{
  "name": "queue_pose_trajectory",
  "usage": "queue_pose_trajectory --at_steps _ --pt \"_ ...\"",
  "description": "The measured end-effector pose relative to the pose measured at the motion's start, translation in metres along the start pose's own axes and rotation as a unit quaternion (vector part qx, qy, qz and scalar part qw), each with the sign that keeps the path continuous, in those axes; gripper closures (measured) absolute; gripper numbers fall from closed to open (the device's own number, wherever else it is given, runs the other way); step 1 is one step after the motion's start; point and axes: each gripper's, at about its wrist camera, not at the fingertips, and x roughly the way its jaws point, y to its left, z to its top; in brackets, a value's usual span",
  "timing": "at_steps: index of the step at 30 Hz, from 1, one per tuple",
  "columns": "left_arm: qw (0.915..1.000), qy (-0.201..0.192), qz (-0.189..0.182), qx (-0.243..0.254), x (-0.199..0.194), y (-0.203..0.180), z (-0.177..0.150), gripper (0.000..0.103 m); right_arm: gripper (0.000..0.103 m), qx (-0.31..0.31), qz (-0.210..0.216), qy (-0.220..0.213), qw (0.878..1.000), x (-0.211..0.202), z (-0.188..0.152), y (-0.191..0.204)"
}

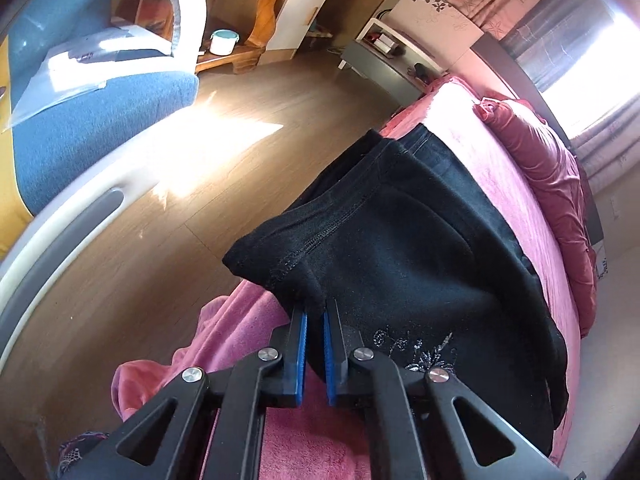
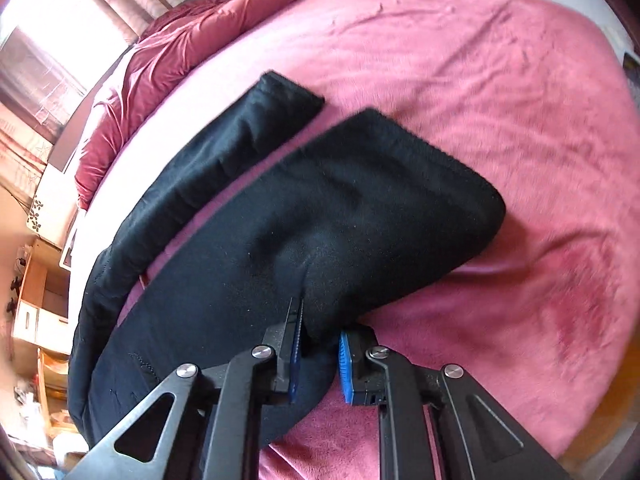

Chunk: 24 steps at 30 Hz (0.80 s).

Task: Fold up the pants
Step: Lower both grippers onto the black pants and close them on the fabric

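Left gripper (image 1: 316, 316): jaws nearly together, pinching a small tuck of the black pants (image 1: 400, 248) at the edge nearest the camera, close to the stitched seam. Bite looks thin, so fabric could slide out on the first pull.

Right gripper (image 2: 320, 332): narrow gap, a thick fold of the pants (image 2: 320, 220) bunched between the blue pads; left pad is buried in cloth, right pad seems to touch only the edge, hard to be sure through the blur. It may hold one layer only, and the lower layer would then stay behind and wrinkle.

Pants lie on the pink blanket (image 2: 480, 100), legs spread apart, pointing away from the grippers toward the red pillows (image 2: 192, 36). In the left view, one side of the pants overhangs the blanket edge above the wooden floor (image 1: 200, 200). An uneven lift or sideways drag could tip the pants off onto the floor. The loose blanket could also get snagged and drag along.
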Motion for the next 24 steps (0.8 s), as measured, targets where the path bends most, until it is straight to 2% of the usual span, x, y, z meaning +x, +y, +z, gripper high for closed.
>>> queue_pose_trajectory --at_steps 4,10,19,24 --pt "0.9997 -0.015 -0.009 0.02 -0.028 -0.002 -0.005 0.097 0.088 0.007 0.009 -0.016 1.0 -0.022 -0.003 -0.011" --pt "0.9994 -0.019 -0.012 0.028 -0.053 0.003 -0.016 0.097 0.088 0.011 -0.004 -0.019 1.0 -0.037 -0.008 -0.025" --pt "0.9995 0.003 0.002 0.032 -0.064 0.028 -0.048 0.097 0.088 0.026 -0.033 -0.011 0.999 -0.043 -0.026 -0.062" --pt "0.9991 0.021 0.017 0.032 -0.058 0.033 -0.059 0.096 0.088 0.027 -0.046 -0.003 0.999 -0.04 -0.035 -0.073"
